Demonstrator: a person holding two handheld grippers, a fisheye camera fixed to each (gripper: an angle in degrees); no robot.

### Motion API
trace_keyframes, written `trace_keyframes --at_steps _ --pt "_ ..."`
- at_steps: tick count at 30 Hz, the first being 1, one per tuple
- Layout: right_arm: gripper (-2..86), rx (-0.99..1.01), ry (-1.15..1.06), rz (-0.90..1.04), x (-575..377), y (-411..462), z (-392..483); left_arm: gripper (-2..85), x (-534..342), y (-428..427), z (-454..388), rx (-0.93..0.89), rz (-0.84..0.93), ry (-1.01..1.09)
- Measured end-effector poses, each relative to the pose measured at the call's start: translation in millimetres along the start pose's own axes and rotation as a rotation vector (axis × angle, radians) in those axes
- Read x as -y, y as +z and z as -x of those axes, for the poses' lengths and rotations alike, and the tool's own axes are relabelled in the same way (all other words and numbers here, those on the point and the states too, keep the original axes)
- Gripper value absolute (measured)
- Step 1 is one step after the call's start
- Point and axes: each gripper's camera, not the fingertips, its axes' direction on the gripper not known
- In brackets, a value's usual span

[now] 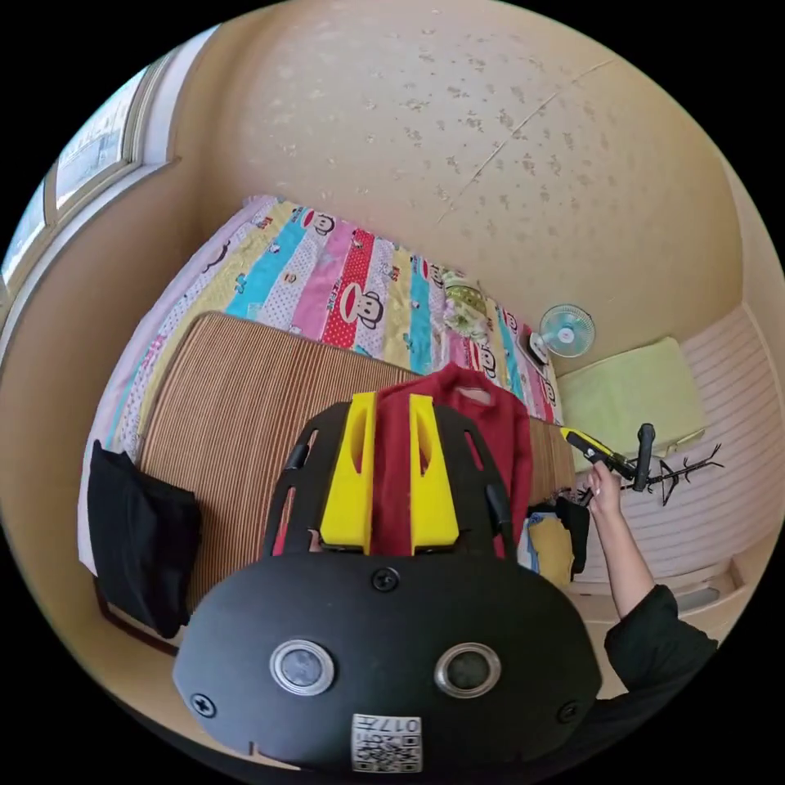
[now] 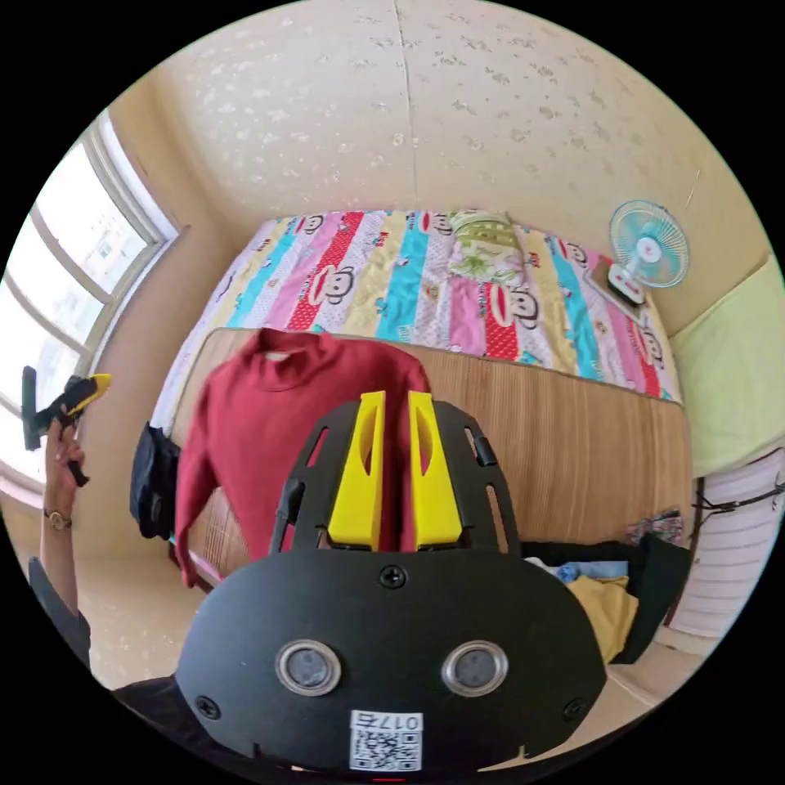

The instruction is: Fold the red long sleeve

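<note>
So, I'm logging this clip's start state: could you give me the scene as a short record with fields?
garment: red long sleeve, spread on the striped mat, one sleeve hanging over the bed edge
fold state: not yet folded
left gripper: jaws apart, nothing between them
right gripper: jaws apart, nothing between them
bedding: cartoon-print cover behind the mat
other clothes: black garment at one mat end, mixed pile at the other
fan: at the bed corner

- The right tool [image 2: 396, 466], with yellow jaws on a black frame, hangs above the bed; its jaws stand slightly apart with nothing between them.
- A red long-sleeved knit top [image 2: 278, 425] lies on the brown slatted mat [image 2: 572, 450], one sleeve hanging over the bed's edge.
- The left tool [image 2: 94, 384] is held up in a hand [image 2: 59, 466] by the window [image 2: 57, 270].
- A small blue fan [image 2: 648, 245] stands at the bed's far corner.
</note>
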Motion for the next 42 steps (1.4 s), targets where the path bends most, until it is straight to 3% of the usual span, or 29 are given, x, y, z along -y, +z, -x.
trace_keyframes --at_steps 4,8,10,12,14,19,21,25,27,32,36,39,42 --pt "5.6 0.044 -0.050 0.242 -72.4 102.0 5.0 7.7 -78.3 137.2 27.9 0.031 0.310 0.066" --pt "4.7 0.002 -0.041 0.630 -192.2 197.1 -19.8 6.9 -165.2 234.2 63.9 0.066 0.656 0.039" --pt "3.5 -0.036 -0.032 0.799 -242.7 215.1 -33.2 4.1 -219.8 265.4 102.9 0.229 0.916 -0.018" --pt "2.1 -0.069 -0.072 0.655 -266.0 181.3 -46.4 3.2 -224.3 229.1 127.9 0.115 0.776 -0.086" --pt "1.4 -0.063 0.010 0.726 -272.3 174.8 -67.9 3.5 -220.6 186.7 167.7 0.058 0.676 -0.258" --pt "0.7 0.130 0.265 0.762 -267.6 156.3 -130.5 13.1 -245.9 81.5 317.9 -0.443 0.065 -1.073" --pt "0.6 0.174 0.391 0.754 -262.3 152.4 -157.9 13.5 -256.6 81.0 346.3 -0.553 -0.098 -1.257" --pt "0.5 0.190 0.503 0.761 -252.4 146.6 -187.9 8.3 -275.0 92.4 384.3 -0.572 -0.200 -1.643" --pt "0.5 0.189 0.489 0.775 -244.0 140.3 -202.2 4.7 -266.3 75.2 394.9 -0.469 -0.200 -1.680" --pt "0.7 0.293 0.485 0.734 -230.0 110.4 -247.6 3.6 -149.4 -45.6 389.4 -0.174 -0.377 -1.135" --pt "1.7 0.446 0.767 0.631 -242.0 72.6 -325.5 3.7 -19.9 -119.1 262.4 -0.091 -0.540 -0.575" --pt "3.9 0.619 1.063 0.499 -272.8 49.7 -380.3 4.0 54.2 -97.7 132.2 -0.141 -0.537 -0.233" --pt "7.8 0.737 1.357 0.397 -315.5 36.8 -418.2 5.2 92.7 -15.2 3.6 -0.212 -0.408 0.058"
